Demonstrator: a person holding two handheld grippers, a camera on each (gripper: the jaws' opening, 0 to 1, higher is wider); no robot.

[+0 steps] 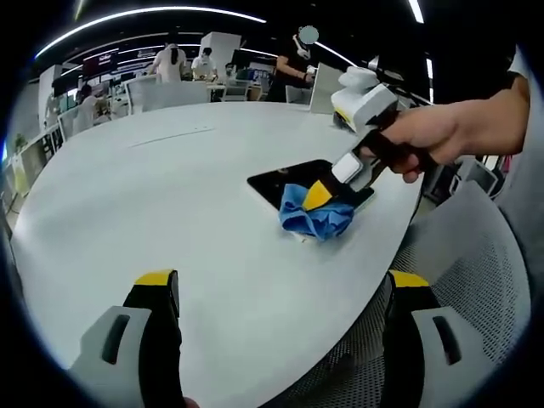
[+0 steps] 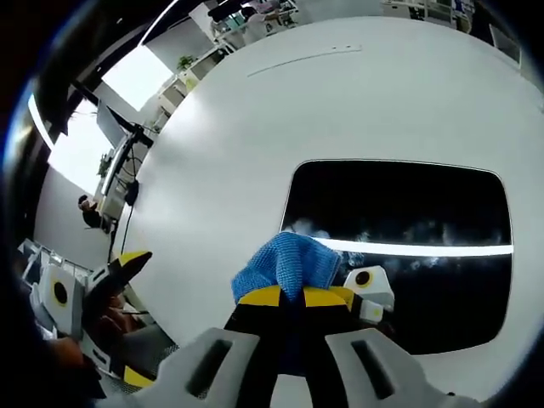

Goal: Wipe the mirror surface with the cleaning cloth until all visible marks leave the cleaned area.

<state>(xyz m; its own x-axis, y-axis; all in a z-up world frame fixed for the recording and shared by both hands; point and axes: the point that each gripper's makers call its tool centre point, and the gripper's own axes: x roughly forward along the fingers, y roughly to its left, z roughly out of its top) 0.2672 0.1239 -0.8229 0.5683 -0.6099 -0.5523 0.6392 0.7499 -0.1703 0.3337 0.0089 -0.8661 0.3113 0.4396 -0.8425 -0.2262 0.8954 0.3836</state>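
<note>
My right gripper is clamped on the blue cloth, pressed at the mirror's near edge. Smudges lie ahead across its length. My left gripper hangs wide open, well apart.

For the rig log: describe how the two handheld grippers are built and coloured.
Both match. The left gripper has black fingers with yellow tips on pale grey housings with dark slots. The right gripper has the same yellow-tipped fingers, a white-grey body and a black handle in a person's hand.
</note>
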